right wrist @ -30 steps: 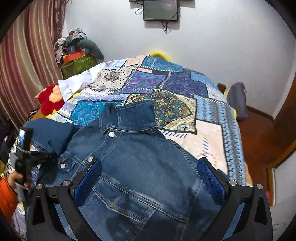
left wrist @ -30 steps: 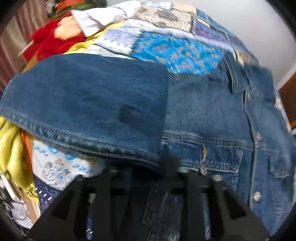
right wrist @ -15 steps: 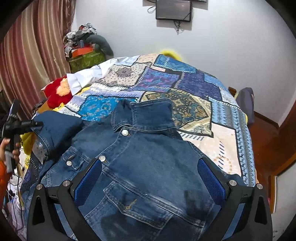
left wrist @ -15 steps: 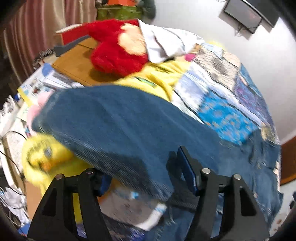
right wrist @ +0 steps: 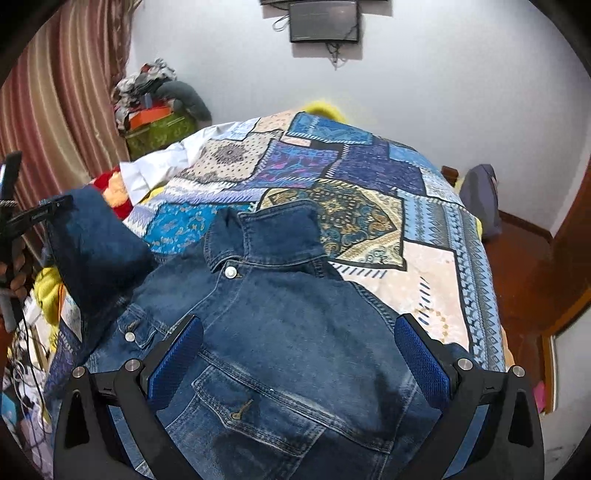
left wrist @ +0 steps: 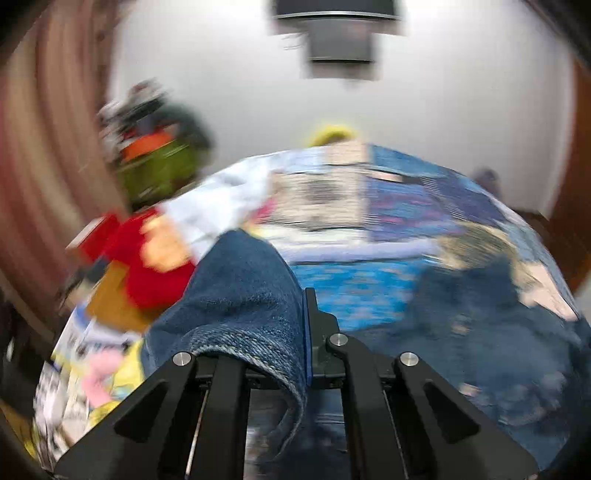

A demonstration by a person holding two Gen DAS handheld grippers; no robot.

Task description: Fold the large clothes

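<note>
At the far left of the right wrist view hang striped curtains (right wrist: 55, 110) in vertical folds. Beside them the left gripper (right wrist: 37, 214) is raised off the bed's left edge, and a denim sleeve (right wrist: 92, 251) hangs from it as a thick, rounded fold. In the left wrist view, blurred by motion, that sleeve (left wrist: 243, 306) fills the gap of the left gripper (left wrist: 258, 354); its stitched, pale-worn cuff edge curls over the black frame, and the right blue pad (left wrist: 306, 332) presses against the cloth, so the fingers pinch the sleeve. A red plush toy (left wrist: 147, 266) lies just left of the sleeve.

The denim jacket (right wrist: 295, 350) lies front-up on the patchwork bedspread (right wrist: 369, 192) at the near end of the bed, collar (right wrist: 266, 236) pointing toward the far wall. Its fabric is heavy, faded blue, with metal buttons and a flapped chest pocket with contrast stitching. The right gripper (right wrist: 299, 362) hovers over the jacket body with its blue textured pads (right wrist: 421, 365) spread wide, holding nothing.

To the right, the bedspread is bare, flat cloth out to its patterned border, which drops at the bed's edge to a wooden floor (right wrist: 524, 266). A screen (right wrist: 324, 22) is mounted on the white wall.
</note>
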